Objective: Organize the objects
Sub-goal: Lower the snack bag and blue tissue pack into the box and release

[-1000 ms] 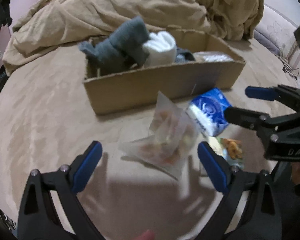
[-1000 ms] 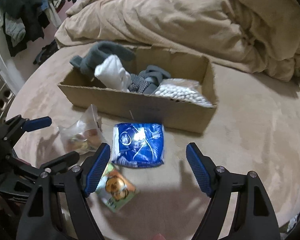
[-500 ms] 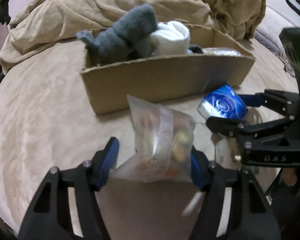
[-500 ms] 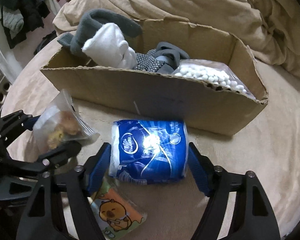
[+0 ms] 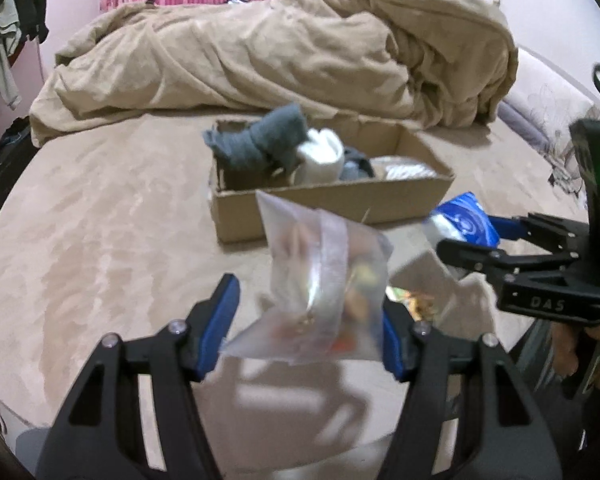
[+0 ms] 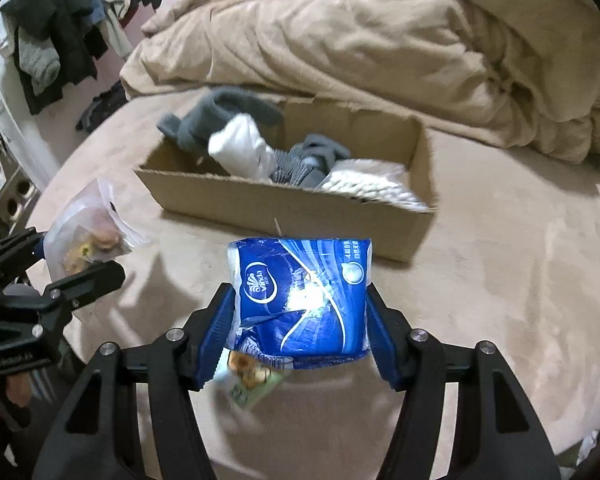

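Both packets have come up off the bedspread since the earlier frames, where they lay flat in front of the box. Now the clear snack bag (image 5: 324, 292) sits at lower centre of the left wrist view, pinched between the blue pads of the left gripper (image 5: 310, 324), its top corner standing up in front of the cardboard box (image 5: 332, 208). At lower centre of the right wrist view, the blue tissue pack (image 6: 300, 296) is clamped across its width by the right gripper (image 6: 298, 336), lifted clear of the bed (image 6: 500, 280).

As I judge it, the task is well along but not finished: the box already holds a grey sock bundle (image 6: 224, 120), a white roll (image 6: 244, 152), more dark socks and a bag of white pellets (image 6: 372, 184), while the two held packets are not yet over its rim. One small snack packet with a cartoon print (image 6: 252, 380) lies on the bedspread just under the tissue pack (nobody has it), so it is left to collect.

That packet's print reads only in the right wrist view; in the left it is a blurred patch beside the right pad. Only the left view shows the snack bag's full outline, though smeared by motion. A rumpled tan duvet (image 5: 280, 68) fills the upper frame.
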`<state>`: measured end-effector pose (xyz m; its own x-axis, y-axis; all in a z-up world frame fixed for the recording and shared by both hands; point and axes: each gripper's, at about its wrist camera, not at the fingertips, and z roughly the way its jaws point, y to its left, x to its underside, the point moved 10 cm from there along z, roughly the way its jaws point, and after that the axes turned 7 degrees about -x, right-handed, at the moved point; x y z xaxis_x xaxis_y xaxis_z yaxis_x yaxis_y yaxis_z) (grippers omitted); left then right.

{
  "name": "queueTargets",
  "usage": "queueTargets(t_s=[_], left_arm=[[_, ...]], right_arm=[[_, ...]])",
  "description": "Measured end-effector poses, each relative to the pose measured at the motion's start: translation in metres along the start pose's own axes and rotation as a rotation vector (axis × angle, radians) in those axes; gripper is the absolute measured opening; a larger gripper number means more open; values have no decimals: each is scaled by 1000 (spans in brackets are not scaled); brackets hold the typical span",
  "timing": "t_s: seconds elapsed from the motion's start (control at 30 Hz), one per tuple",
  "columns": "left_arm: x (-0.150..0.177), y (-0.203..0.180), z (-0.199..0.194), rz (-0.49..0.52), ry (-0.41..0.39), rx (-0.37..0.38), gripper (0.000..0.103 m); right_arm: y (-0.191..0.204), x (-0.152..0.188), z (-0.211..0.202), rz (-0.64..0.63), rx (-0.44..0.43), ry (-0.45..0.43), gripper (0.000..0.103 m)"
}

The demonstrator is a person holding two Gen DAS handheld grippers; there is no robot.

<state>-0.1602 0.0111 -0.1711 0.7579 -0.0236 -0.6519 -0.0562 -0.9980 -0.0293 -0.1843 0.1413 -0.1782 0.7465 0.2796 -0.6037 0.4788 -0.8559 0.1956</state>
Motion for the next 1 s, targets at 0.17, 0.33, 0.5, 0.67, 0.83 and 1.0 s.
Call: queueTargets(t_s=[0.17,0.33,0.5,0.67,0.83,1.0], left_arm=[[-9,-5,-27,-29,-24,14,64],[-24,-14,-52,-29,-68,34,64],[-41,-23,-68,-47,-97,54,64],[-58,-32,-76,-51,-121,64,64],[-72,-42,-71,-66,-126,68,64],[-90,-52,-58,-60,-140,75,64]], right_arm=[[1,-5,-38,25,3,-49,65],[-6,-10,-75,32,17,-102,65],[-12,-20,-94,45,32,-143,65],[-16,-27,-107,45,45,-176,65],[-26,-39,-115,62,57,-211,65],[-39,-57,-111,75,61,-242,65]])
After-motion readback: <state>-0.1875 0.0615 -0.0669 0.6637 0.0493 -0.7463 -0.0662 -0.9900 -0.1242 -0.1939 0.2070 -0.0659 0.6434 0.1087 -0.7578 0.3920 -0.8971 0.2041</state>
